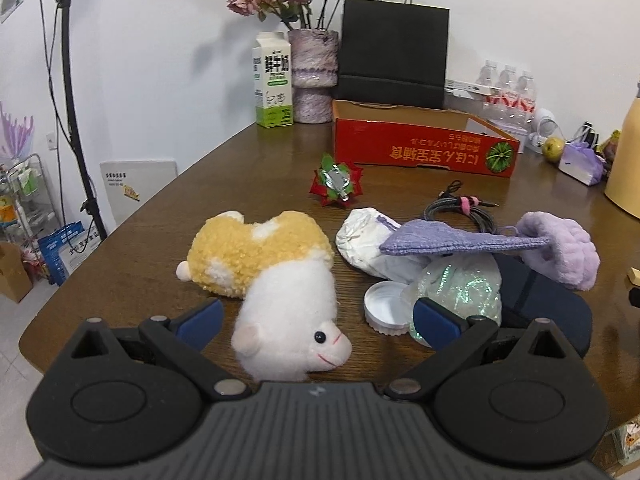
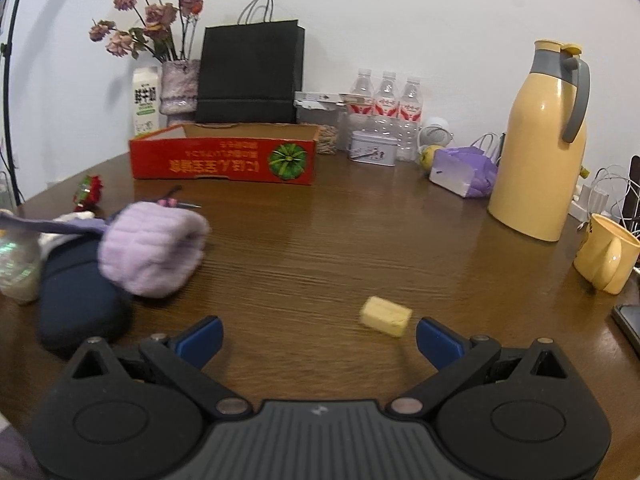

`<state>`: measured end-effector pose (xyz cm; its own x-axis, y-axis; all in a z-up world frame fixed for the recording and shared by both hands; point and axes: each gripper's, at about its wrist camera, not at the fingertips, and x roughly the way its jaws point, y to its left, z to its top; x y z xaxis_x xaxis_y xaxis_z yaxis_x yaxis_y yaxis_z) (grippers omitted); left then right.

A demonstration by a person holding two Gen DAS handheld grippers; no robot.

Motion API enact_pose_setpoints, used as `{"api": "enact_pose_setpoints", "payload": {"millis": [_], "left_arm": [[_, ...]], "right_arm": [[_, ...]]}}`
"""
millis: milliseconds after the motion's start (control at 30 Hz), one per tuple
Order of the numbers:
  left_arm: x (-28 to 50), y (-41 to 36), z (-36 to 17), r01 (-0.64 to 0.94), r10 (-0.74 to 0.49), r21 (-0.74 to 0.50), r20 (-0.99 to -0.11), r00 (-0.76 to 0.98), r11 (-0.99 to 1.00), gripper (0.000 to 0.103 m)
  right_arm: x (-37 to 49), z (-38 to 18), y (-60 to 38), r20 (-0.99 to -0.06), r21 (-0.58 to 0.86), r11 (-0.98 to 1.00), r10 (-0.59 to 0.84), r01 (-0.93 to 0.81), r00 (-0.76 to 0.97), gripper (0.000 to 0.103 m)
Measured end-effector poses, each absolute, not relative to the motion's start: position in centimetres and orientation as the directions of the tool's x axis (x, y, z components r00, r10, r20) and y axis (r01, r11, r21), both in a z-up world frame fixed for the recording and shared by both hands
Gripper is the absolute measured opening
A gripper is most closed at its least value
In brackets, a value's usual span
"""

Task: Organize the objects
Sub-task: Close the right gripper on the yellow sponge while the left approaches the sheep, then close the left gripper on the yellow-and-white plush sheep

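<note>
Plush toy [image 1: 276, 284], yellow and white, lies on the brown tabletop [image 1: 248, 168] at lower centre of the left wrist view, its white head between the spread jaws of the left gripper [image 1: 316, 322], which grip nothing. To its right: a white round lid [image 1: 386, 308], a crumpled white bag [image 1: 370, 244], a shiny clear pouch [image 1: 460, 286], a purple knit cloth [image 1: 452, 238], a lilac fluffy item [image 1: 564, 250] and a dark blue pad [image 1: 548, 312]. Behind them, a coiled cable [image 1: 460, 208], a red-green ornament [image 1: 336, 184] and an open red box [image 1: 424, 142]. In the right wrist view, the right gripper [image 2: 318, 338] has its jaws spread and empty; a small yellow block [image 2: 386, 316] rests on the tabletop just beyond its right fingertip [image 2: 438, 342].
</note>
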<state>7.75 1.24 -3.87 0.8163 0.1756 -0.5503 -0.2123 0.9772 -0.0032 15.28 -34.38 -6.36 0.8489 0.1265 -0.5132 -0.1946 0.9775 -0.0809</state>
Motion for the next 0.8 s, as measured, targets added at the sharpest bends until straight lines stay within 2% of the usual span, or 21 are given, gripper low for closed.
{"api": "enact_pose_setpoints", "payload": {"millis": [133, 200, 233, 267, 300, 400, 800], "left_arm": [[8.3, 1.2, -4.1, -0.245, 0.211, 0.014, -0.562, 0.800, 0.969, 0.103], [8.7, 1.2, -4.2, -0.257, 0.221, 0.019, -0.570, 0.791, 0.966, 0.103], [8.8, 1.2, -4.3, -0.263, 0.228, 0.022, -0.573, 0.787, 0.964, 0.103], [8.9, 1.2, -4.4, -0.269, 0.234, 0.025, -0.576, 0.784, 0.963, 0.103], [9.0, 1.2, -4.4, -0.273, 0.237, 0.026, -0.578, 0.781, 0.962, 0.103], [9.2, 1.2, -4.5, -0.279, 0.246, 0.034, -0.581, 0.775, 0.960, 0.103], [10.1, 2.1, -5.0, -0.293, 0.249, 0.026, -0.603, 0.758, 0.956, 0.103]], "right_arm": [[17.2, -6.8, -36.1, -0.532, -0.073, 0.977, 0.130, -0.198, 0.837, 0.095], [18.2, -7.0, -37.0, -0.548, -0.049, 0.979, 0.140, -0.198, 0.825, 0.084], [18.7, -7.1, -37.4, -0.558, -0.027, 0.981, 0.144, -0.192, 0.817, 0.073], [19.2, -7.2, -37.9, -0.572, 0.012, 0.981, 0.167, -0.195, 0.803, 0.065], [19.4, -7.0, -38.3, -0.570, 0.042, 0.978, 0.190, -0.202, 0.800, 0.063], [19.7, -7.1, -38.3, -0.566, 0.028, 0.979, 0.182, -0.202, 0.804, 0.034], [18.3, -6.7, -36.1, -0.506, 0.062, 0.959, 0.269, -0.276, 0.820, 0.034]]}}
